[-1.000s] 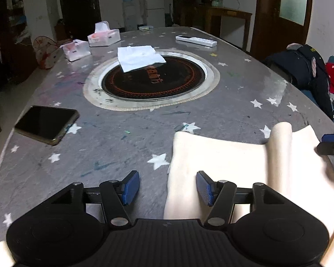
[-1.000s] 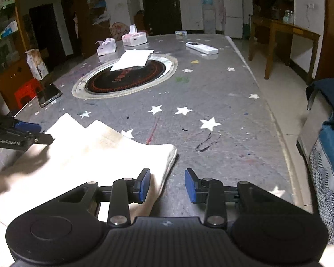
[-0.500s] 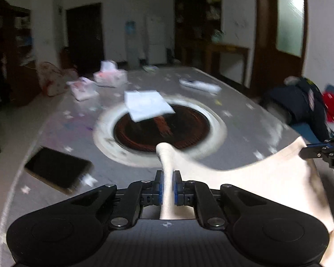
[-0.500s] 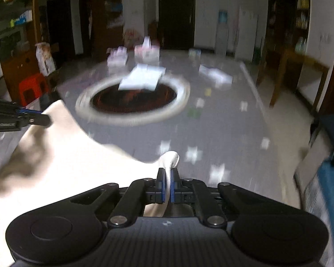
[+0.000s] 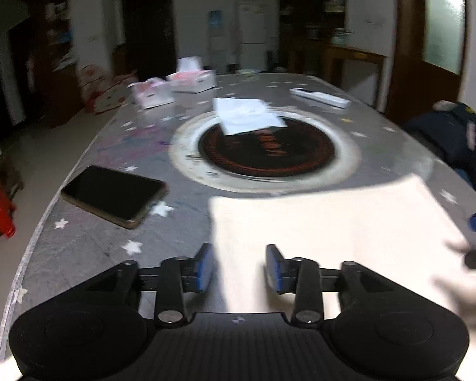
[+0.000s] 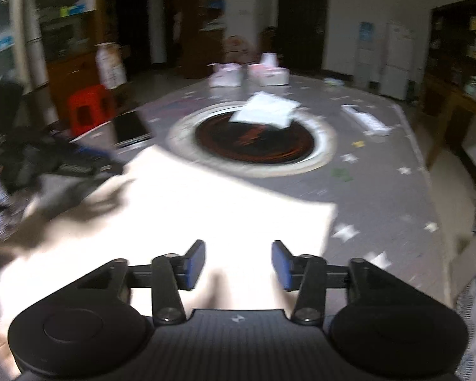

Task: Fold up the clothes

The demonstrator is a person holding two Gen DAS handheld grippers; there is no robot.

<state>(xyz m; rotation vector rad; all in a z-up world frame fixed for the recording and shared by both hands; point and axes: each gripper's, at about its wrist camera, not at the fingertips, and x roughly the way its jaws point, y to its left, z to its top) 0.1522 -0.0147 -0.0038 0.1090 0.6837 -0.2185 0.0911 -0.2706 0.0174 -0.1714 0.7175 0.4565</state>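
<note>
Both your grippers, left (image 5: 239, 266) and right (image 6: 238, 264), are opening with nothing pinched, hovering over one cream cloth (image 5: 327, 222) lying flat on the table (image 5: 89, 247), beside one phone (image 5: 112, 195) and two tissue boxes (image 5: 193, 79).

Cream cloth (image 5: 327, 222) covers the near table (image 5: 79, 254) edge, flat, no bumps in the way. Left of it a dark phone (image 5: 111, 195) lies on bare tabletop; a strip of free surface lies between phone and cloth. Beyond the cloth, the round inset burner (image 5: 266, 150) with white paper (image 5: 247, 117) on its far rim. Far end holds two tissue boxes (image 5: 174, 87) and a white remote (image 5: 320, 96). Star-patterned surface right of the cloth is bare (image 6: 380, 197).
</note>
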